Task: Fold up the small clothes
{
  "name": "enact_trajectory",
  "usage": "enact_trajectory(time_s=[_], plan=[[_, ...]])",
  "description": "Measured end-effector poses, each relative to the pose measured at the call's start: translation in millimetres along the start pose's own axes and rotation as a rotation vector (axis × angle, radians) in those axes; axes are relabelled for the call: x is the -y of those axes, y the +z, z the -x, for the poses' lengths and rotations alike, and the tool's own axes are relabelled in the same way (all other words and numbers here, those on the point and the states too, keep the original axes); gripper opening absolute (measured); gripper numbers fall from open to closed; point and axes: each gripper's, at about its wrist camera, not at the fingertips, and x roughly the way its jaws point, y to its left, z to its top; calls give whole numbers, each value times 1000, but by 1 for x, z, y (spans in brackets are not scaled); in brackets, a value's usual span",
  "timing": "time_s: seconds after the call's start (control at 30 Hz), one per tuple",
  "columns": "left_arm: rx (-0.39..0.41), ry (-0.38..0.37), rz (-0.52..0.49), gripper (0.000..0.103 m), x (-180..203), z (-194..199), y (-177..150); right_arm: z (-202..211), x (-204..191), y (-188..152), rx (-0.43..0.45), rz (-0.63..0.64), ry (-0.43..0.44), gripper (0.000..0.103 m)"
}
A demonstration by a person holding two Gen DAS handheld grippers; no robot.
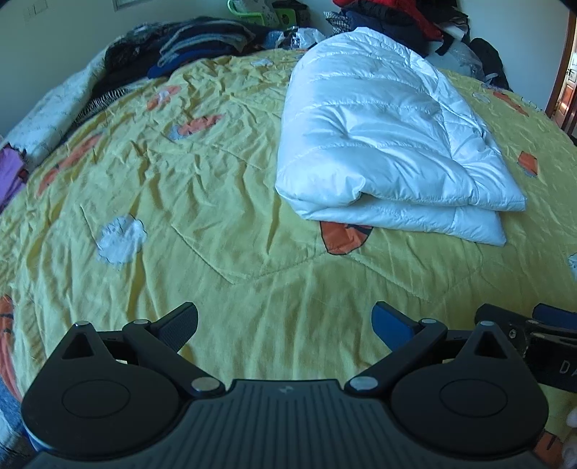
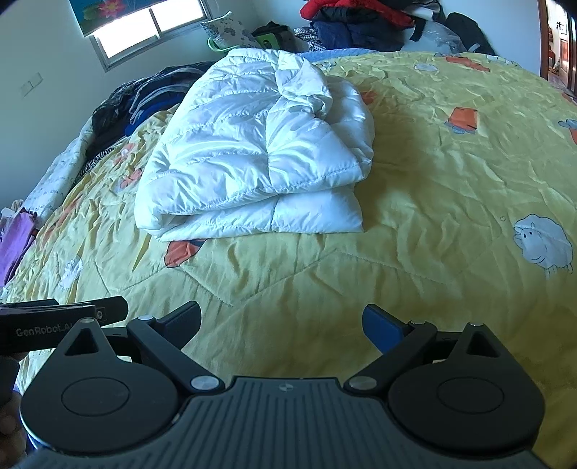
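Note:
A white quilted puffer jacket (image 1: 382,137) lies folded into a thick bundle on the yellow bedspread (image 1: 202,202). In the right wrist view the same jacket (image 2: 259,158) sits ahead and left of centre. My left gripper (image 1: 285,324) is open, hovering low over bare bedspread well short of the jacket. My right gripper (image 2: 281,321) is open too, empty, near the bed's front. Each gripper shows at the edge of the other's view: the right gripper (image 1: 533,332) at lower right, the left gripper (image 2: 61,317) at lower left.
The bedspread (image 2: 450,202) is wrinkled, printed with orange and white cartoon patches. Dark folded clothes (image 1: 187,47) pile at the far left. More clothes in red and navy (image 2: 357,21) heap at the back. Purple fabric (image 1: 10,173) lies off the left edge. A window (image 2: 144,25) is behind.

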Motion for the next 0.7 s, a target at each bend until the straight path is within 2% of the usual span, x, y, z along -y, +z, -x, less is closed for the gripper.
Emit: enact_trajectory(time_s=[0.1, 0.2, 0.23, 0.3, 0.33, 0.4, 0.57, 0.7], plan=[[-21, -21, 32, 103, -4, -2, 1, -1, 0, 0, -4, -2, 4, 98], [-46, -7, 30, 103, -5, -5, 1, -2, -3, -1, -9, 7, 7, 98], [-42, -2, 31, 103, -6, -4, -1, -3, -4, -1, -10, 10, 9, 98], [23, 26, 57, 103, -9, 5, -5, -4, -5, -1, -15, 14, 14, 98], [34, 9, 47, 103, -9, 7, -5, -5, -5, -2, -16, 15, 15, 98], [30, -11, 54, 103, -11, 9, -4, -6, -6, -2, -19, 17, 16, 98], [25, 29, 66, 103, -14, 6, -1, -10, -7, -3, -29, 21, 18, 98], [12, 31, 51, 103, -15, 3, 2, -10, -3, -2, -23, 8, 10, 98]])
